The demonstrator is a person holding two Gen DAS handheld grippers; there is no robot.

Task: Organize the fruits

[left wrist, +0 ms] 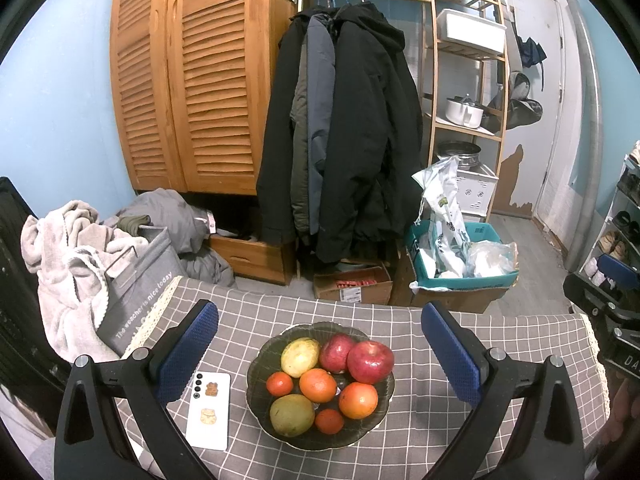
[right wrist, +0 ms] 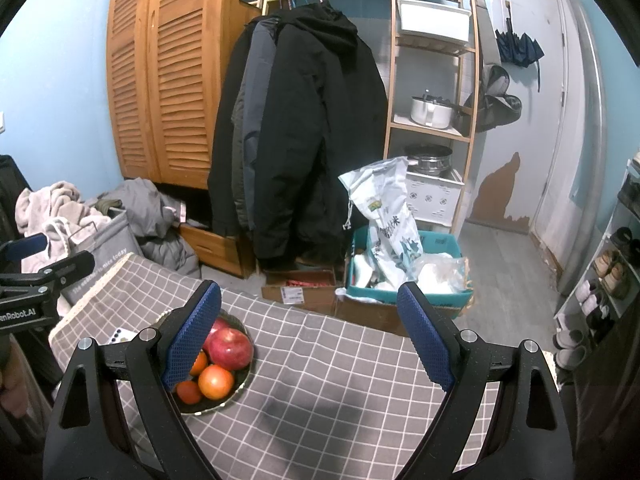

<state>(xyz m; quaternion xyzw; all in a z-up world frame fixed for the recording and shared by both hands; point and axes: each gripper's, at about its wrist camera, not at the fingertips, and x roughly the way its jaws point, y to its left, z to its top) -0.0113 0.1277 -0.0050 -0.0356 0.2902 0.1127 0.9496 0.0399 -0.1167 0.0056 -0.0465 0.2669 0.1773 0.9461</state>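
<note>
A dark bowl holds several fruits: two red apples, oranges, small tangerines and yellow-green mangoes. It stands on the grey checked tablecloth. My left gripper is open and empty, above and in front of the bowl, with a finger on each side. My right gripper is open and empty, over the cloth to the right of the bowl. Its left finger hides part of the fruit. The red apple shows beside it.
A white phone lies on the cloth left of the bowl. Beyond the table's far edge are a laundry bag, cardboard boxes, a teal box with bags, hanging coats and a shoe rack.
</note>
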